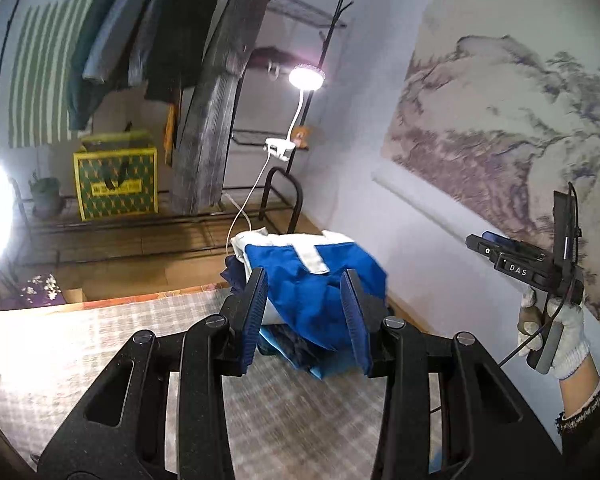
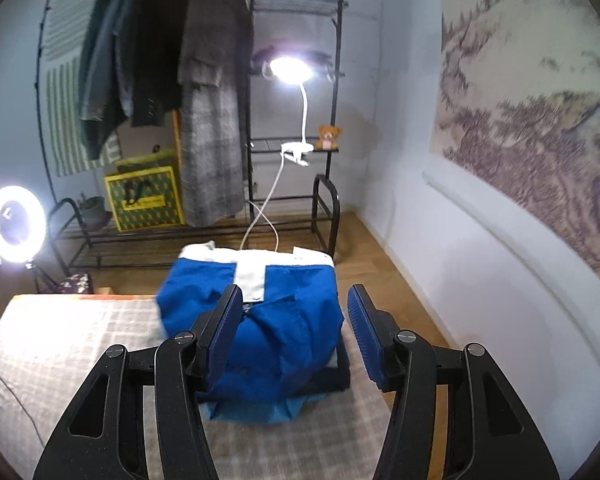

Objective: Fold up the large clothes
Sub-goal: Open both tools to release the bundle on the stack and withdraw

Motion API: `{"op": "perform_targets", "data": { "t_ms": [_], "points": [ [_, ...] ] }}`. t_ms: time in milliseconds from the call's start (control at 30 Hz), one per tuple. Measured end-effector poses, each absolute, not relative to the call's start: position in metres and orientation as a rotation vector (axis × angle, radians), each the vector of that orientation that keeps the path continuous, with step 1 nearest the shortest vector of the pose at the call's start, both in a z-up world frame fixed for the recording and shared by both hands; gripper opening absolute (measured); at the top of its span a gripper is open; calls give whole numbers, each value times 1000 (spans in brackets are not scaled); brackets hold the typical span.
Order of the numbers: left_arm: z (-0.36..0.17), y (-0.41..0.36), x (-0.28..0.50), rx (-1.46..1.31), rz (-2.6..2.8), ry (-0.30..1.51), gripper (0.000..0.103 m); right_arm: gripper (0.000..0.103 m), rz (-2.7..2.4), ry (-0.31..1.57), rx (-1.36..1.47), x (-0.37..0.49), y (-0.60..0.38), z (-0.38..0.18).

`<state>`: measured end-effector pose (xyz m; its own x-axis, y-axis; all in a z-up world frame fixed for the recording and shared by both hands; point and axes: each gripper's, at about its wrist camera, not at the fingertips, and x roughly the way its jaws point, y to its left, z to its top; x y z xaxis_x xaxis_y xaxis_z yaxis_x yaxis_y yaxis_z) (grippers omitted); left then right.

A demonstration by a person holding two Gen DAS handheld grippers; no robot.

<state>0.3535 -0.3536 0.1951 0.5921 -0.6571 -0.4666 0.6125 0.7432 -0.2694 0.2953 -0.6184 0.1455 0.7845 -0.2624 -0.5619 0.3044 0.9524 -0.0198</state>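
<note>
A folded blue garment with white trim (image 2: pixel 268 312) lies on top of a stack of folded dark and light-blue clothes at the far right corner of the checked table (image 2: pixel 80 344). It also shows in the left wrist view (image 1: pixel 316 280). My left gripper (image 1: pixel 306 316) is open and empty, held just before the stack. My right gripper (image 2: pixel 296 332) is open and empty, held above the stack's near side. The right gripper's body, held in a gloved hand, shows at the right of the left wrist view (image 1: pixel 540 280).
A clothes rack (image 2: pixel 292 120) with hanging coats stands behind the table. A clip lamp (image 2: pixel 292 68) shines on it. A ring light (image 2: pixel 15 224) stands at left. A green and yellow box (image 2: pixel 144 196) sits on the rack's low shelf. A wall with a landscape hanging (image 2: pixel 540 120) runs along the right.
</note>
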Motion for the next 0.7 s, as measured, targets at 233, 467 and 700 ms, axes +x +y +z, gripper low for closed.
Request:
{"op": "perform_targets", "data": {
  "t_ms": [233, 467, 700],
  "points": [
    [253, -295, 267, -71, -766, 506, 40, 54, -322, 505, 78, 213, -580, 199],
    [282, -263, 200, -24, -768, 477, 40, 54, -323, 462, 109, 145, -559, 230],
    [270, -239, 149, 26, -760, 492, 40, 54, -321, 486, 63, 95, -530, 224]
  ]
}}
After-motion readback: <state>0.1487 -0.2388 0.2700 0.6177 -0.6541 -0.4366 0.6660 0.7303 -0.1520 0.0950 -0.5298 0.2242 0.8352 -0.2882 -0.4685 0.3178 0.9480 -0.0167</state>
